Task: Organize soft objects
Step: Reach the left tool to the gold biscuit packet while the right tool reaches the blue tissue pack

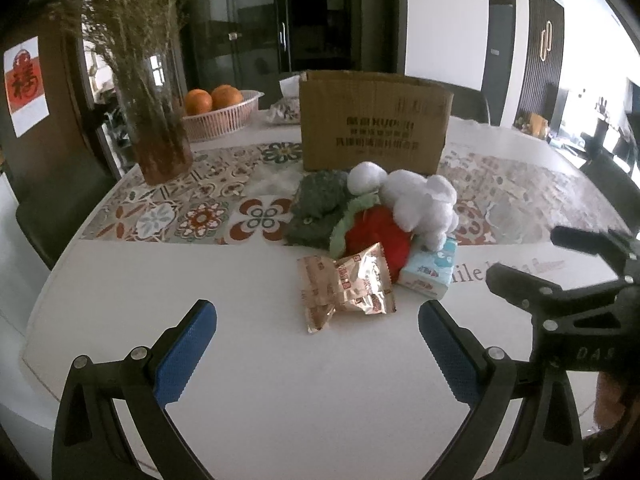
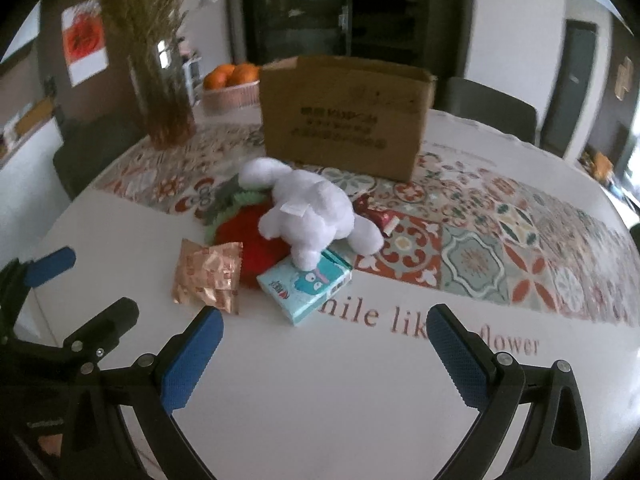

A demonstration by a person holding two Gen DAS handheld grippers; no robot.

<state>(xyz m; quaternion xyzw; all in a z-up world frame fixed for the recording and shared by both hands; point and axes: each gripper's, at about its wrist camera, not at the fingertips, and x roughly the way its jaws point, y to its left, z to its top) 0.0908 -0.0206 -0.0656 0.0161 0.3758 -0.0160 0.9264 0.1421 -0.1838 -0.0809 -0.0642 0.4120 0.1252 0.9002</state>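
Both grippers low over the white table (image 1: pixel 120 300), nothing in either. Left gripper (image 1: pixel 318 344): jaws spread wide, released, blue pads bare. Right gripper (image 2: pixel 324 354): likewise spread and bare.

Soft things all in one heap at centre frame, in front of the cardboard box (image 1: pixel 374 124):
- white plush toy (image 1: pixel 420 204) on top, one limb resting on the tissue pack (image 1: pixel 430 272)
- red plush (image 1: pixel 378 236) with green trim under it
- grey-green plush (image 1: pixel 316 204) at the heap's left, partly on the patterned runner (image 1: pixel 208 204)
- foil snack packet (image 1: pixel 346 284) at the near edge, touching the red plush
- a small red wrapped item (image 2: pixel 380 216) right of the white toy in the right wrist view; too blurred to name.

Box stands upright behind the heap, top flaps open. Its inside is hidden from both cameras, so whether anything is in it I cannot tell.

Upper left of frame: vase of dried stems (image 1: pixel 156 120), basket of oranges (image 1: pixel 224 114). Not part of the job.

Progress, as judged: at or near the start. Every visible soft item lies on the table, none grasped. All sorting remains, probably into the box, white toy the likely first pick since it sits uppermost.
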